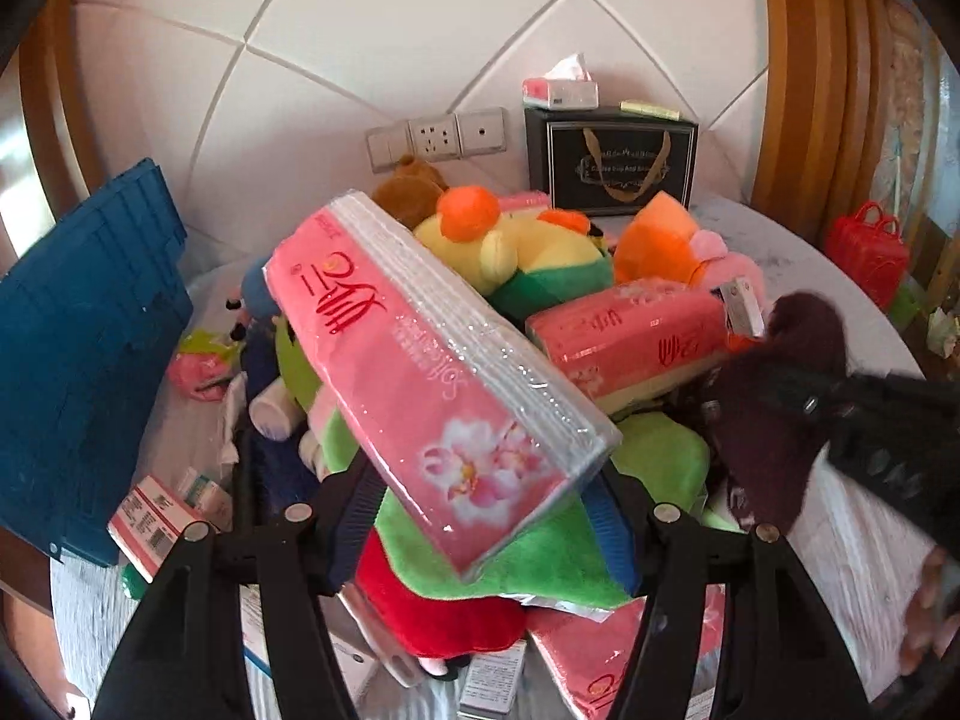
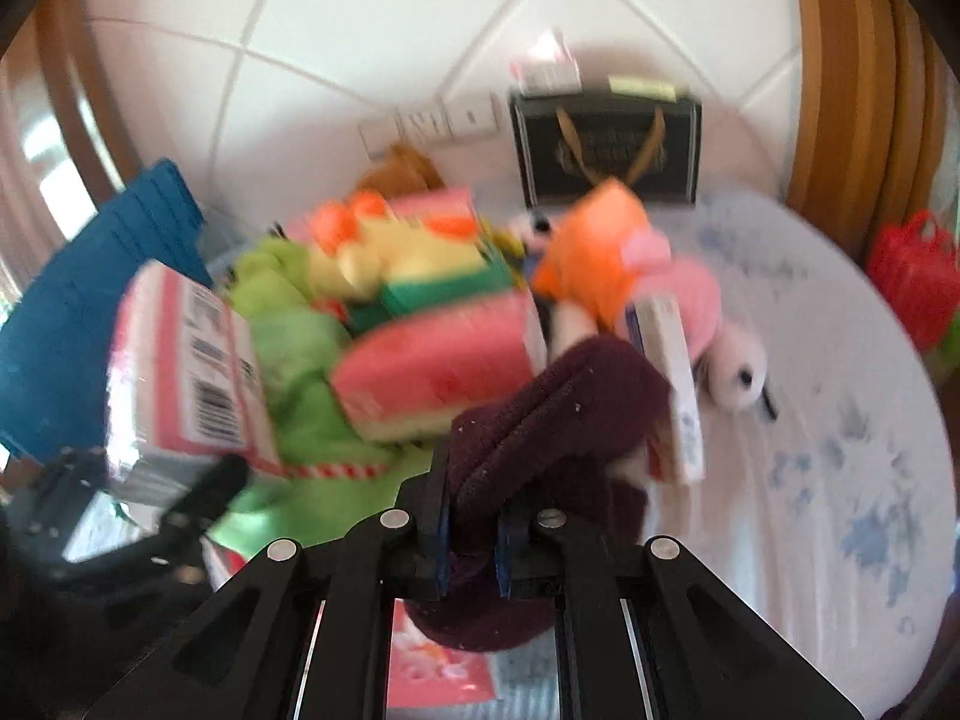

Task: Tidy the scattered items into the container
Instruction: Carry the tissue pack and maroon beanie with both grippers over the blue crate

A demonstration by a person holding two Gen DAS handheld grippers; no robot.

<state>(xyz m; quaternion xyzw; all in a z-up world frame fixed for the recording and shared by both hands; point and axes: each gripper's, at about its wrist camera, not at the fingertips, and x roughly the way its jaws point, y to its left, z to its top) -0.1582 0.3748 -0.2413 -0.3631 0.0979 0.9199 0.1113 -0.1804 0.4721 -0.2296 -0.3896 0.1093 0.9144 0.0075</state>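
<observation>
We hold a pink plastic-wrapped tissue pack (image 1: 438, 384) with a flower print clamped between the jaws of our left gripper (image 1: 480, 510), tilted, its near end low and its far end raised to the left above the heap. Our right gripper (image 2: 474, 534) is clenched on a dark maroon knitted cloth (image 2: 558, 414), which bunches up out of the jaws; in the left wrist view the same cloth hangs at the right of the heap.

Below both lies the container, of which we can only make out a dark rim (image 1: 243, 480) at the near left; it is heaped well above that edge. In it we see a bright green fleece cloth (image 1: 540, 552), a red soft item (image 1: 438, 606), a second pink tissue pack (image 1: 630, 342) lying across the middle, a yellow plush toy with orange tufts (image 1: 510, 240), an orange and pink plush (image 1: 666, 246) on the far right, and a brown plush (image 1: 408, 186) at the far side.

By our judgement the task is far along but not finished: the two things in our grippers are not yet set down, and loose items are left on the pale patterned tabletop (image 2: 810, 420): a small red and white carton (image 1: 153, 519) at the near left, a pink crumpled wrapper (image 1: 198, 372) farther left, and another flowered pink pack (image 1: 594, 660) near us. A blue ribbed plastic panel (image 1: 90, 360) stands at the left; whether it belongs to the container we cannot tell.
</observation>
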